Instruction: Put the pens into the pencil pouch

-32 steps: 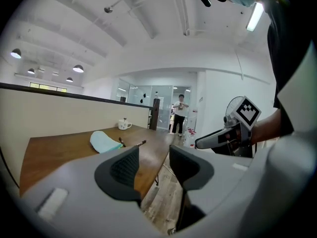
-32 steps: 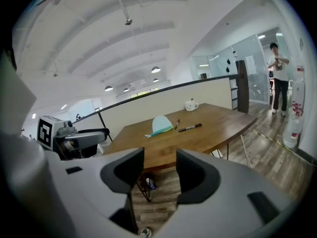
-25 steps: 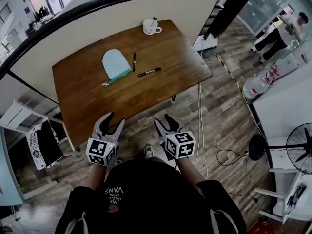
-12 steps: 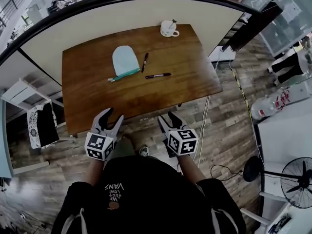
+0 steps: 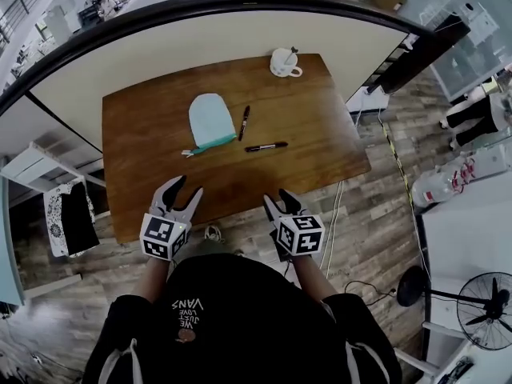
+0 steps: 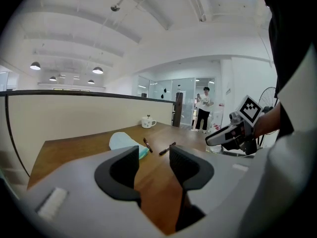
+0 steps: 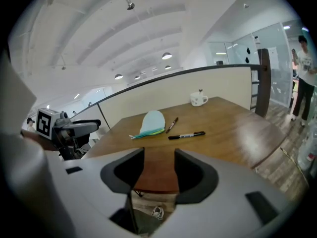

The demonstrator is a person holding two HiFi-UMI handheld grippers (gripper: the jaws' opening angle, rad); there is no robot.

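A pale blue pencil pouch (image 5: 210, 122) (image 6: 126, 143) (image 7: 150, 122) lies flat on the brown table (image 5: 152, 158), its zip end toward me. Beside it to the right a dark pen (image 5: 244, 122) (image 7: 172, 124) lies lengthwise. A second black pen (image 5: 266, 146) (image 7: 186, 135) lies crosswise nearer to me. My left gripper (image 5: 181, 196) (image 6: 153, 165) is open and empty at the table's near edge. My right gripper (image 5: 279, 203) (image 7: 159, 170) is open and empty, just short of that edge. Both are well apart from the pens and pouch.
A white mug (image 5: 284, 62) (image 7: 199, 99) with something sticking out of it stands at the far right corner. A cream partition (image 5: 240, 34) runs behind the table. A person (image 6: 203, 108) stands far off; a fan (image 5: 484, 310) and cables lie on the floor at right.
The view has shifted a little closer to the table. Both grippers have edged forward toward its near edge and stay open.
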